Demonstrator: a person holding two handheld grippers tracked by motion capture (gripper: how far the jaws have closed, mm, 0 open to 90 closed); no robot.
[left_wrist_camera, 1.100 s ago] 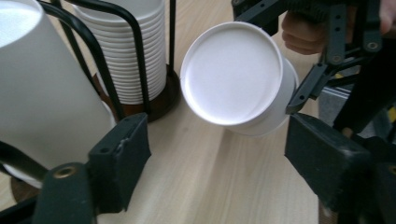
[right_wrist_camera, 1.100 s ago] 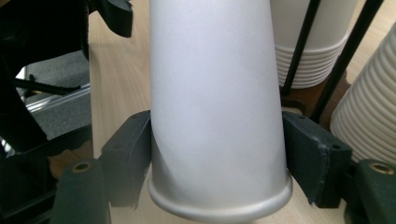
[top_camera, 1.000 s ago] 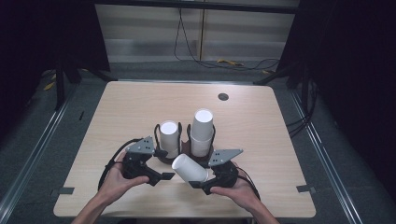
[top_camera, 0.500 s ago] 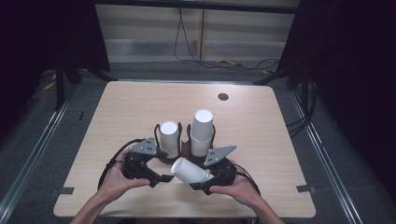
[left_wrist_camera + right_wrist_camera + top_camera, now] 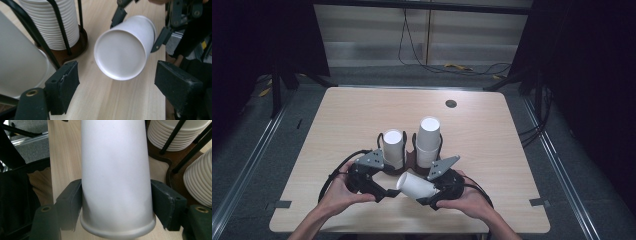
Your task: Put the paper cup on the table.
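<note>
The right gripper point(image 5: 428, 192) clamps a single white paper cup point(image 5: 416, 186) near its rim, holding it on its side above the near table point(image 5: 492, 145) edge with its base aimed at the left gripper point(image 5: 384, 192), presumably for a handover. The left gripper's jaws stand open beside the base, touching nothing; they have just narrowed slightly. The right jaws have just tightened on the cup. Against the earlier frame, the cup lies slightly nearer the person. Two cup stacks point(image 5: 393, 147) stand in the holder behind.
</note>
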